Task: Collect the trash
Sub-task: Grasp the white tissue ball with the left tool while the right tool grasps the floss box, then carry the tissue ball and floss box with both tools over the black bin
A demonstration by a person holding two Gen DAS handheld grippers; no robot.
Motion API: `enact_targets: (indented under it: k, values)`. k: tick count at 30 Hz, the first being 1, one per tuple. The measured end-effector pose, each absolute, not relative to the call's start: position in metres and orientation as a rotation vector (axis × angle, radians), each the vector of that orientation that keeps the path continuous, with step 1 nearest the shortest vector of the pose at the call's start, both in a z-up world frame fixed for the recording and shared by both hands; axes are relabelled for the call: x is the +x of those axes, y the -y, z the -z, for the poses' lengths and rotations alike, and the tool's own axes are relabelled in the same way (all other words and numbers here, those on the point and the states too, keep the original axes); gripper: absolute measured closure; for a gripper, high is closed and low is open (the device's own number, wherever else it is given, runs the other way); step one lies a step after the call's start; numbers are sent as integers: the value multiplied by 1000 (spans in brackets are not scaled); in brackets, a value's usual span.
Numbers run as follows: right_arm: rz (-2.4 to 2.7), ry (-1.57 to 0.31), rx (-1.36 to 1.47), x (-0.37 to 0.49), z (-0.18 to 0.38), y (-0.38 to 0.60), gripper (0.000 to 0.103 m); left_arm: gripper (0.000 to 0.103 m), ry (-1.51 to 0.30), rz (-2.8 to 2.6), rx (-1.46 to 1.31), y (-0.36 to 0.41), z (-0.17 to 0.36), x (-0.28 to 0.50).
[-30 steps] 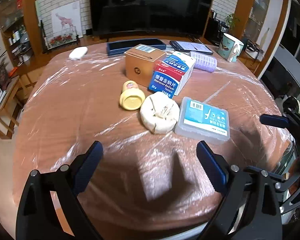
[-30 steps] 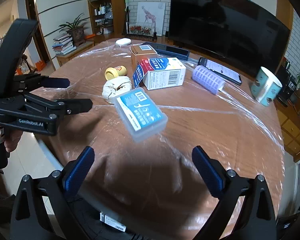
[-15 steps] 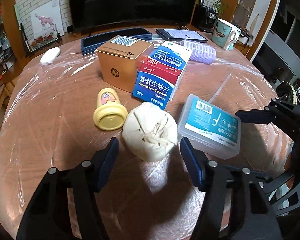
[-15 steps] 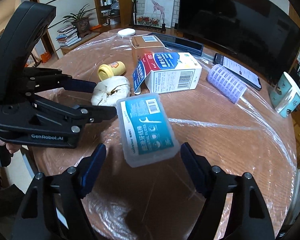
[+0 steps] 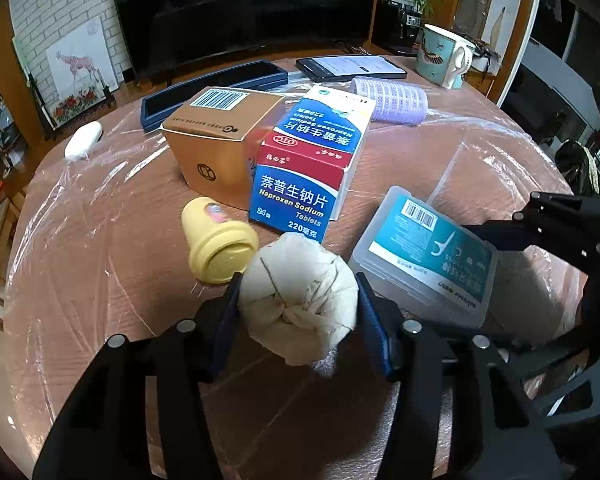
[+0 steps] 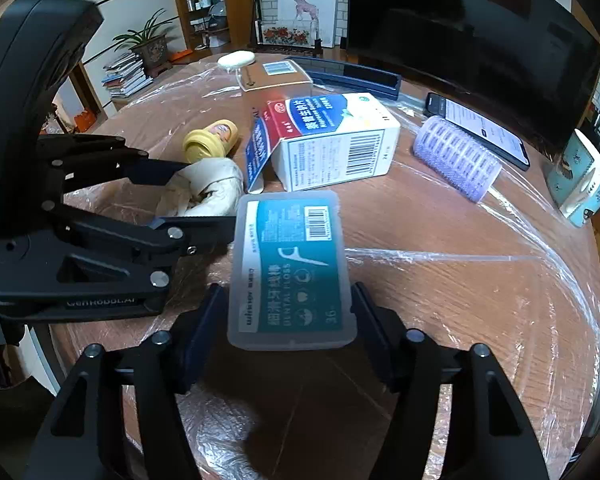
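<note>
Since a second ago both grippers have advanced: the left gripper (image 5: 298, 300) now has its jaws clenched on the crumpled tissue wad (image 5: 300, 292), the right gripper (image 6: 286, 312) on the floss box (image 6: 290, 268), both low over the surface (image 6: 460, 300). The wad looks soft and light, best squeezed mid-body; the box seems stiff and slick, best held by its long edges.

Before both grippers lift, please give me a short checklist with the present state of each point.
1. Left gripper pads against crumpled white paper ball: ok.
2. Right gripper pads beside clear plastic dental floss box: ok; firm contact: cannot tell.
3. Yellow plastic cap clear of left finger: cannot tell.
4. Blue-and-white medicine carton apart from both grippers: ok.
5. Trash container in view: not ok.
</note>
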State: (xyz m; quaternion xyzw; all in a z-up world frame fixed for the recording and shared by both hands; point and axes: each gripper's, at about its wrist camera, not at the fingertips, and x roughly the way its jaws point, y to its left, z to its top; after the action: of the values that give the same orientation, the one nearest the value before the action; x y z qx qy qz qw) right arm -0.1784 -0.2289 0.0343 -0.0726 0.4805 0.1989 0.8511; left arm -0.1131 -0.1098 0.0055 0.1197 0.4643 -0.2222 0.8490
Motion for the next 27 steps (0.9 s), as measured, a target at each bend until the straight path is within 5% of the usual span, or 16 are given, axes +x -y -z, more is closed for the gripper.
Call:
enact_targets:
  k: [27]
  values:
    - [-380,-982,119,-196,-45,267,48,51,-948,484,185,106,-17,-135]
